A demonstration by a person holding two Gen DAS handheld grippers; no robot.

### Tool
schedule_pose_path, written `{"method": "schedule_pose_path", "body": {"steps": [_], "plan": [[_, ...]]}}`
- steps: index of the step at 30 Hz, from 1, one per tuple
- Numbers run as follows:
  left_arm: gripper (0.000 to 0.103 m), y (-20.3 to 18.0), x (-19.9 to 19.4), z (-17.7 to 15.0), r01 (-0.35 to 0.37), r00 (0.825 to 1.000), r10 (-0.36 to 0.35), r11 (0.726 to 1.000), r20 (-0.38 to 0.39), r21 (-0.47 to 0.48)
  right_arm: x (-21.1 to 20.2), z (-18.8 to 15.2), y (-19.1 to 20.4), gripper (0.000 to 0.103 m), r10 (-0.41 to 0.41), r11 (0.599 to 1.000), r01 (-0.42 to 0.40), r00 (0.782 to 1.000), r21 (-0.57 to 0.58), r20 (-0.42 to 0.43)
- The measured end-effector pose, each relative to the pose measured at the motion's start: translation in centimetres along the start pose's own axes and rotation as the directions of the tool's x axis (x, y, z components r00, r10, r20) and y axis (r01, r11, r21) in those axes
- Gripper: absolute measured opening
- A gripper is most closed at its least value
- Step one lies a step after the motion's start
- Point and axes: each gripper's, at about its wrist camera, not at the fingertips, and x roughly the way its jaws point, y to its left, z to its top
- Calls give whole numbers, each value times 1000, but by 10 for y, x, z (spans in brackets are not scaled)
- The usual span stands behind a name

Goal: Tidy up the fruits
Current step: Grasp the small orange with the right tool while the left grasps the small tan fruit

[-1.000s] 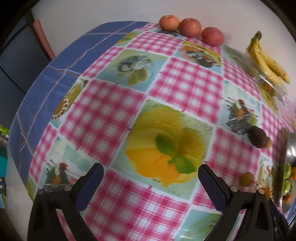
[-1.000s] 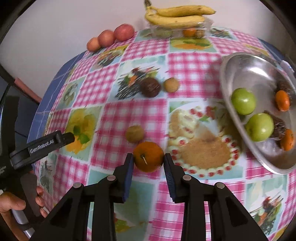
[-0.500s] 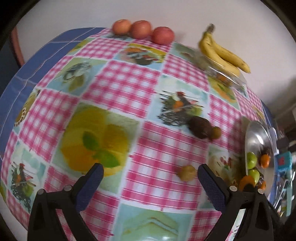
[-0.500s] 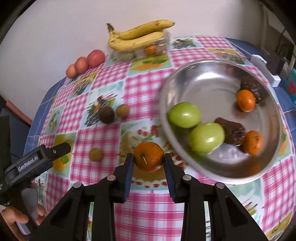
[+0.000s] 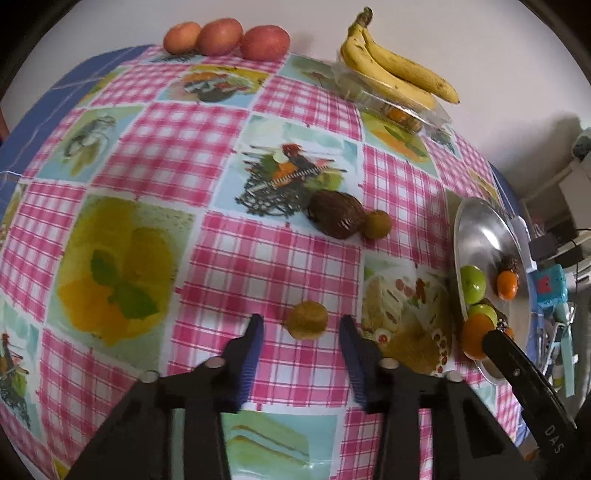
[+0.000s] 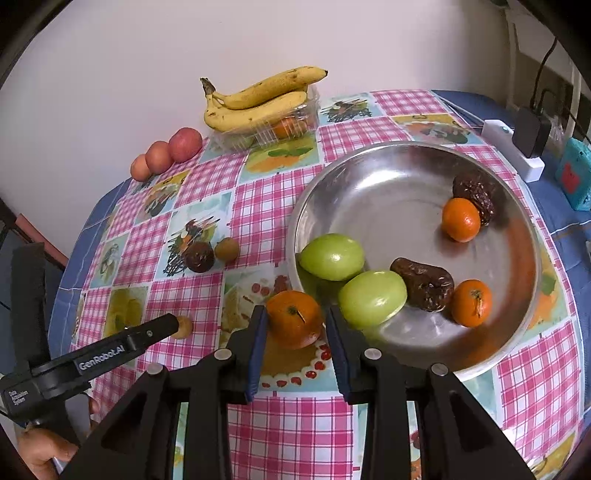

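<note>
Since a second ago we have carried the orange (image 6: 294, 319) from the open tablecloth (image 6: 255, 206) up to the near rim of the steel bowl (image 6: 517, 236), and our left gripper (image 5: 300, 334) has narrowed its fingers and swung toward the small brownish-yellow fruit (image 5: 306, 319).

Our right gripper (image 6: 294, 334) is clamped on the orange, blue pads pressing both sides, stem facing up. It hangs just beside the bowl's rim, close to the nearer of two green fruits (image 6: 372, 299). Inside the bowl we also see the second green fruit (image 6: 331, 256), two small oranges (image 6: 471, 302) and two dark wrinkled fruits (image 6: 423, 283).

Our left gripper's fingers stand apart with nothing between the pads; the small fruit lies on the cloth just ahead of the tips, in the gap's line, untouched. Farther on lie a dark brown fruit (image 5: 335, 215) and a little olive-coloured one (image 5: 376, 223), touching each other.

On the side of our left gripper, seen from the right wrist view, we read "GenRobot.AI" (image 6: 100, 357); smaller white lettering lower on its handle is too blurred to read. From the left wrist view, the right gripper's arm shows the letters "DAS" (image 5: 552, 439).

At the far edge by the wall sit three reddish apples (image 5: 226, 36) in a row, and bananas (image 5: 391, 70) rest on a clear plastic box (image 6: 291, 122).
</note>
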Motion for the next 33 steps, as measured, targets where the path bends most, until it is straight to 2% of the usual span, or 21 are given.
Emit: {"method": "schedule_pose_path", "body": {"steps": [3, 4, 14, 24, 29, 33], "plan": [[23, -2, 5, -1, 20, 1000, -20, 1000, -17, 2, 1, -1, 0, 34, 3, 1000, -3, 1000, -3, -4], [22, -2, 4, -1, 21, 1000, -21, 1000, -18, 1, 2, -1, 0, 34, 4, 1000, -4, 1000, -3, -7], [22, 3, 2, -1, 31, 999, -31, 999, -18, -16, 9, -3, 5, 33, 5, 1000, -6, 1000, -11, -27], [9, 1, -6, -1, 42, 999, -42, 999, 14, -15, 2, 0, 3, 32, 43, 999, -43, 999, 8, -7], [9, -1, -10, 0, 39, 999, -39, 999, 29, -6, -10, 3, 1, 32, 61, 998, -62, 997, 25, 36], [12, -1, -3, 1, 12, 1000, -12, 1000, 23, 0, -9, 4, -2, 32, 62, 997, -63, 998, 41, 31]]}}
